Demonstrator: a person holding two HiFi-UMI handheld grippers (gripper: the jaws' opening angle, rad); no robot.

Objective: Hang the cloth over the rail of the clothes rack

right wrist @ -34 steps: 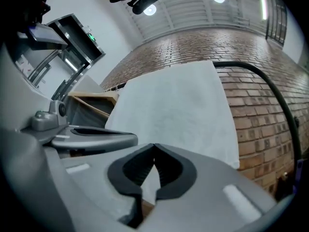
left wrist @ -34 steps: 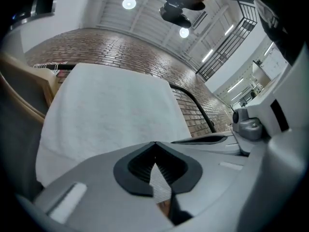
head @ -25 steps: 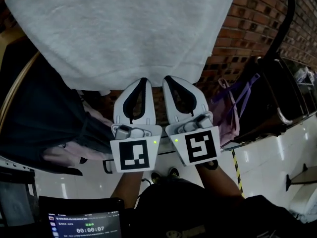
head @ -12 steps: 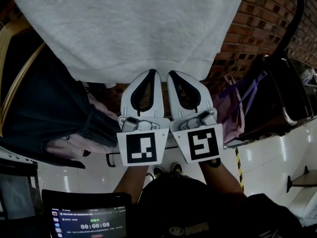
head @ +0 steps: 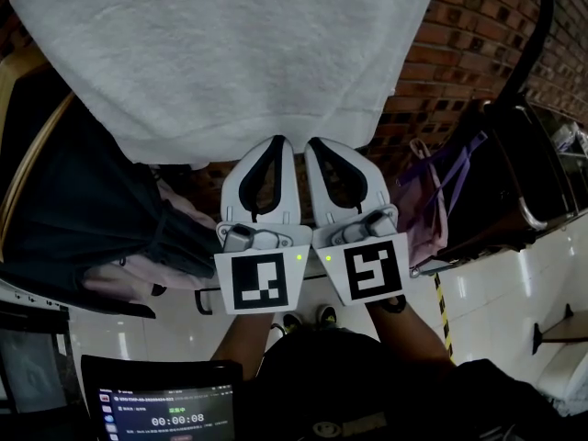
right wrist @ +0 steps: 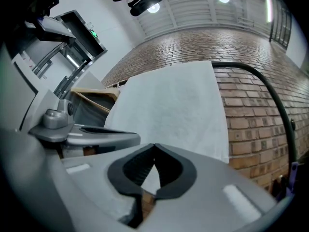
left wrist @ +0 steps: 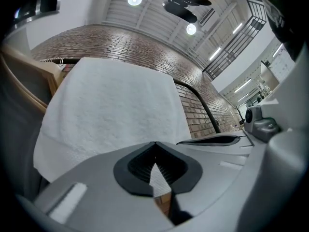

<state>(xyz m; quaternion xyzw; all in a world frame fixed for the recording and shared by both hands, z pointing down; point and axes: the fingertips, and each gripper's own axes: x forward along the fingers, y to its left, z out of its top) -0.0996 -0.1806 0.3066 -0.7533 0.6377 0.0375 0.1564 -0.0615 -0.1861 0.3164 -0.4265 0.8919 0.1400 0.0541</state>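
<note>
Cloth (head: 230, 53), white and fluffy, hangs up high by the brick wall (head: 478, 53). Under it, the left claw (head: 278, 141) and right claw (head: 311, 142) are shut tight, empty, tips at its bottom edge.

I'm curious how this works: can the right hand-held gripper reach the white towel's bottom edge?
Probably yes: the right hand-held gripper sits just below the white towel, nothing between, though its jaws are shut.

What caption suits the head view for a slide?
Left hand-held gripper and right hand-held gripper, both shut, side by side at the hem of the white cloth, brick wall behind.
</note>
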